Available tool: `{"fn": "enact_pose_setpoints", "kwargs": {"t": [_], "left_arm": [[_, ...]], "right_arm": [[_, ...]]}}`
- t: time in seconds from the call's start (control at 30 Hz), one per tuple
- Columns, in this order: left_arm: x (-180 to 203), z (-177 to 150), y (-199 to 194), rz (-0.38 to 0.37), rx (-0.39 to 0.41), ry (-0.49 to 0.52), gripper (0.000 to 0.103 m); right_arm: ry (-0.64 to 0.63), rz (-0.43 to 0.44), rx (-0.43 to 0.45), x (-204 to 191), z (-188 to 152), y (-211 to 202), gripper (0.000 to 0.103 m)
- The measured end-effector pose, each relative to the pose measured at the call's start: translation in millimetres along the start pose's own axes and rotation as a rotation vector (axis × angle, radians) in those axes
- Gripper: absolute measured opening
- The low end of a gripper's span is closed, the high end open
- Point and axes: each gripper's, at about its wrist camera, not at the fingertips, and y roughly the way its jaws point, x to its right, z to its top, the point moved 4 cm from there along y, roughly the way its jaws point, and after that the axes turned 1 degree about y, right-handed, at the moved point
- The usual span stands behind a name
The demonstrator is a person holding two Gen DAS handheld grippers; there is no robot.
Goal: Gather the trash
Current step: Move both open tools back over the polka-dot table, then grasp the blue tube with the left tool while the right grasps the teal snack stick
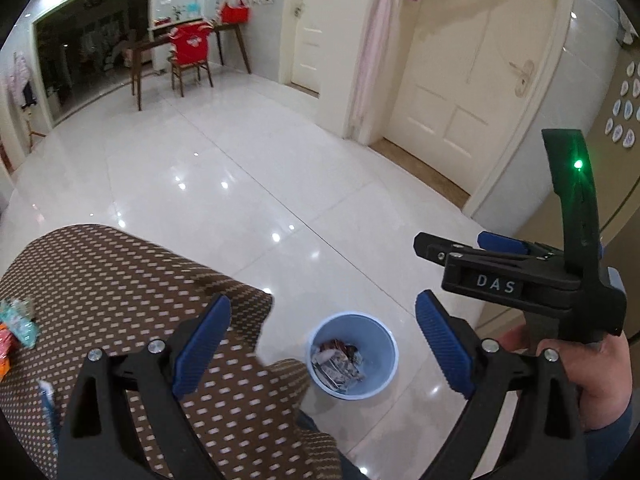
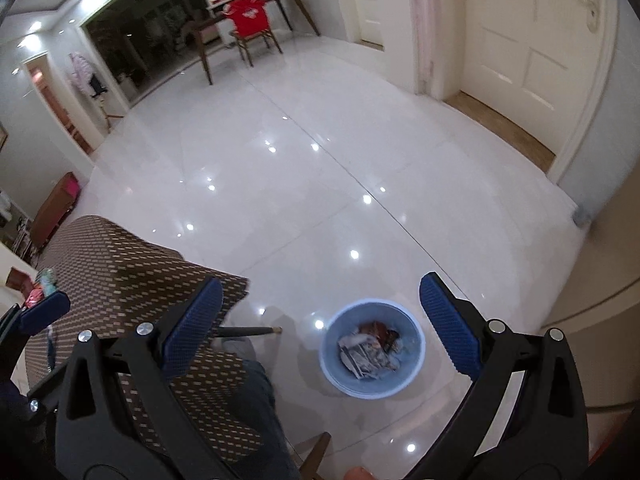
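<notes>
Bright ceiling lights, glare spots on floor [image 2: 320,168]; fisheye warp at edges, slight blur.

Only legible text: "DAS" in white letters on a small label on the black body of the right claw [image 1: 464,250], seen from the left wrist view; wall stickers and red hangings at the back too small and blurred to read; right wrist view: nothing readable
</notes>
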Motion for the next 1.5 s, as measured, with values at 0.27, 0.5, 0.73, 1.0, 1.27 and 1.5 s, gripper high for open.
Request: {"fn": "enact_pose_setpoints", "kwargs": {"t": [0.27, 0.5, 0.73, 1.0, 1.27, 1.5], "left_arm": [[-53.5, -9.5, -48.6, 0.088, 0.085, -0.042, 0.092], [-106.3, -25.9, -82.1, 0.157, 0.126, -0.108, 0.092], [-160.5, -61.5, -105.6, 0.232, 0.134, -0.175, 0.092], [-214.5, -114.2, -104.1, 0.281, 0.068, -0.269, 0.092], [-237.0, -141.7, -74.6, 0.282, -0.022, -0.282, 0.068], [-253.2, -155.0, -63.5, 0.273, -0.036, -0.289, 0.011]], "right_arm": [[-0.083, 0.074, 0.029, -60.5, 3.3, -12.9, 0.097], [-0.158, 0.15, 0.037, -116.7, 2.1, -15.6, 0.097], [-0.251, 0.223, 0.037, -179.7, -8.9, -20.5, 0.097], [-0.337, 0.314, -0.005, -243.2, -33.1, -15.0, 0.097], [-0.411, 0.35, -0.059, -290.3, -54.8, 2.4, 0.097], [-0.485, 0.38, -0.126, -330.9, -64.7, 30.0, 0.097]]}}
